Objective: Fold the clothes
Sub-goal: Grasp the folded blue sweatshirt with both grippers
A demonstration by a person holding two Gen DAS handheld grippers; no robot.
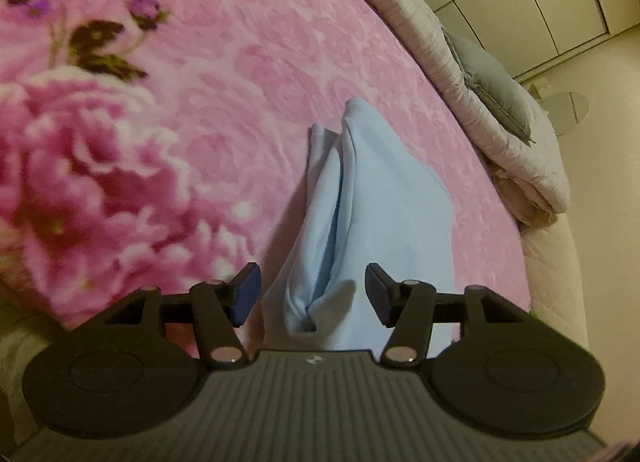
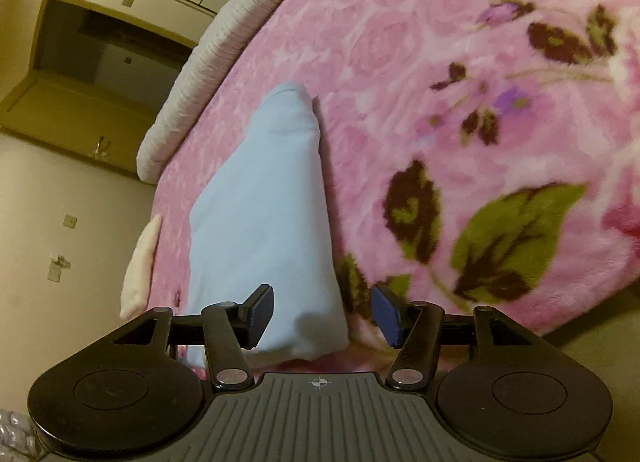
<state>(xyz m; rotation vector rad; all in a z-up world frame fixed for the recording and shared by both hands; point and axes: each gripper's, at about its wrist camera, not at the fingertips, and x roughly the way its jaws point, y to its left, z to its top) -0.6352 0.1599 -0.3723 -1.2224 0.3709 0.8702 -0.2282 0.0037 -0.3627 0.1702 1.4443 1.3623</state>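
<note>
Meanwhile, a pale blue garment [image 1: 372,213] lies folded into a long narrow shape on the pink floral blanket [image 1: 224,61] that covers the bed. Seen from the left wrist, the left gripper [image 1: 313,294] hovers over the garment's near end with its fingers spread wide, gripping nothing (a bunched fold sits between the pads). Seen from the right wrist, the right gripper [image 2: 322,316] is likewise spread apart above the garment's near corner, empty. A grey quilted cover [image 1: 480,101] lines the bed's edge.
</note>
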